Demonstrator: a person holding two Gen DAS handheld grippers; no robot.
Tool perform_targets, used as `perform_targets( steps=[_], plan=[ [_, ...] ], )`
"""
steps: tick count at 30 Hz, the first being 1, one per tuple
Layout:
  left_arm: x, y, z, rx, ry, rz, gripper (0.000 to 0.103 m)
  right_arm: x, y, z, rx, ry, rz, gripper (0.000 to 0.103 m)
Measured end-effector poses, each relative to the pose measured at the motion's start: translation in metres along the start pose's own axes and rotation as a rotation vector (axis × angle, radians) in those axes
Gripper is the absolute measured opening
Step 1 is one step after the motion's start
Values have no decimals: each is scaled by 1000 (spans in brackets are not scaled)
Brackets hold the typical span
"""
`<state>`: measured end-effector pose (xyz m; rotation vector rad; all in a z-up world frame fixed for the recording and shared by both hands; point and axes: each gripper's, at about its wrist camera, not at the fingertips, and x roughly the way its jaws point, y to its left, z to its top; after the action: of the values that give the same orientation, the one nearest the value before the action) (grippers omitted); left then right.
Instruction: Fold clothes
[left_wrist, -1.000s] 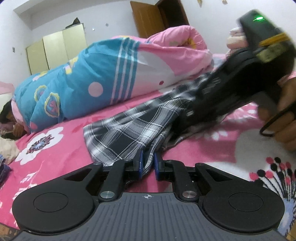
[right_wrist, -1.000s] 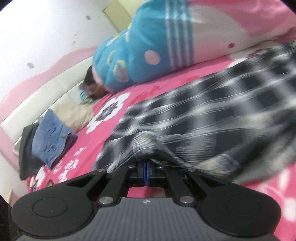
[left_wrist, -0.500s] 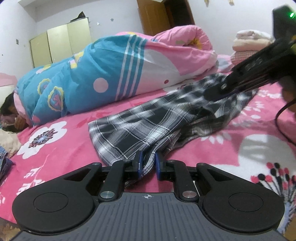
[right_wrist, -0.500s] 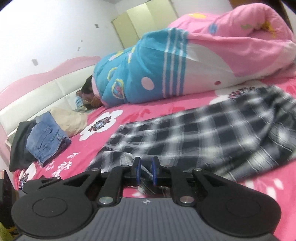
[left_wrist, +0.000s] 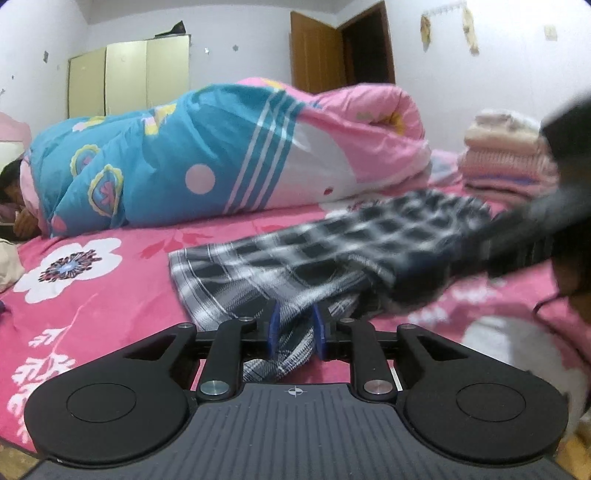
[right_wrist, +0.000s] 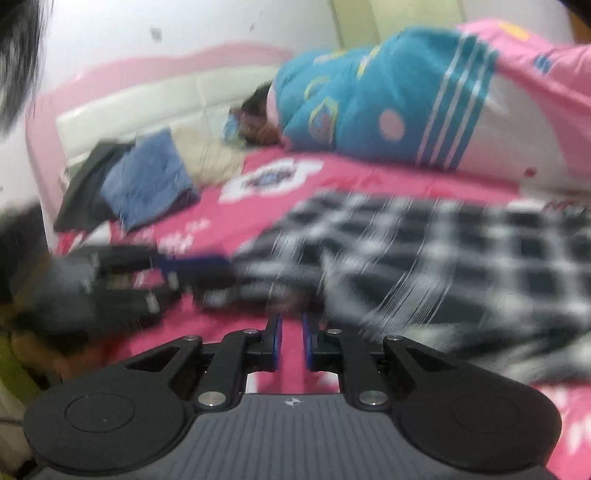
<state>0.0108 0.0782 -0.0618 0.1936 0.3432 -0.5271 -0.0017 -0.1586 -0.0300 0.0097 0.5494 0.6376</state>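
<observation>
A black-and-white plaid garment (left_wrist: 295, 266) lies spread on the pink flowered bedsheet (left_wrist: 110, 295). My left gripper (left_wrist: 295, 328) sits low at its near edge. A bunched fold of the plaid fills the gap between the blue pads, and the jaws are opening. My right gripper (right_wrist: 291, 339) is open above the sheet, with only pink sheet showing between its pads and the plaid garment (right_wrist: 443, 266) just ahead and to the right. The right view is blurred and shows the left tool (right_wrist: 147, 280) at the garment's left edge. The right tool's black body (left_wrist: 524, 229) hovers over the garment's far end.
A rolled blue-and-pink quilt (left_wrist: 221, 155) covers a person lying along the far side of the bed. Folded towels (left_wrist: 509, 158) are stacked at the back right. Jeans and dark clothes (right_wrist: 147, 184) lie by the white headboard (right_wrist: 147, 99).
My right gripper let go of the plaid hem, opened and lifted back off the cloth. The left pads have spread a little around the fold. The garment now lies flatter.
</observation>
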Motion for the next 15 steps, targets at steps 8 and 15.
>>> perform_targets(
  steps=[8,15],
  plan=[
    [4,-11,-8,79,15,70,7,29,34,8,-286,11,-31,19],
    [-6,-3,-7,82,16,84,0,50,58,-6,-486,36,-55,19]
  ],
)
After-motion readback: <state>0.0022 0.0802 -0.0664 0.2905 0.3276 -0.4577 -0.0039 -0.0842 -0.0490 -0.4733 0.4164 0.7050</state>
